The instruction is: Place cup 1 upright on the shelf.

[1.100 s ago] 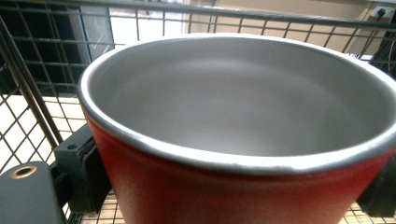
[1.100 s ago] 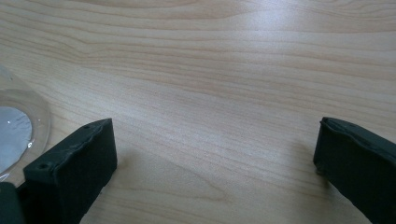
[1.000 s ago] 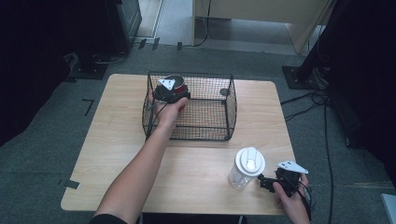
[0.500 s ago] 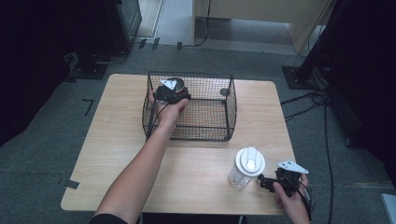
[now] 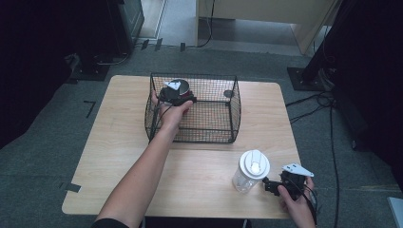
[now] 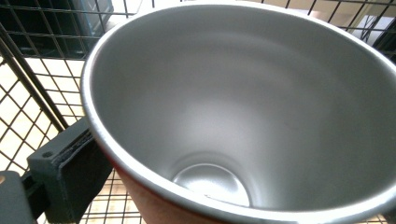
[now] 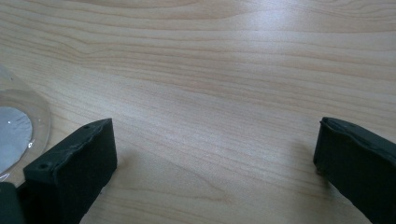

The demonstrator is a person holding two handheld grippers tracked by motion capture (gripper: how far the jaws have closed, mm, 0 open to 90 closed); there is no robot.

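Nearest, at the table's (image 5: 119,142) front right corner in the high view, the right gripper (image 5: 272,185) is lying low in the person's hand, pointing left toward a clear plastic cup (image 5: 248,171) with a white lid, just beside it. Its own view is adding what the high view cannot: the two black jaws are standing wide apart over bare wood grain, nothing between them, and the cup's clear base (image 7: 16,135) is showing just beyond the left jaw; whether that jaw is touching it I cannot tell. Farther off, the person's left forearm is reaching across the table into a black wire basket (image 5: 233,114) near the far edge, the left gripper (image 5: 175,95) sitting in the basket's far left corner. From above, only a small grey rim is peeking past the gripper's plate. The left gripper view is giving the rest: a metal cup (image 6: 243,107), silvery inside with a reddish outer wall, tilted mouth toward the camera and holding nothing, basket mesh behind it. One padded jaw is pressing on the cup's outer wall at lower left; the other jaw is hidden, so the left gripper is seemingly clamping the cup's wall. A small dark round item (image 5: 228,93) is sitting in the basket's far right corner, too small to identify.
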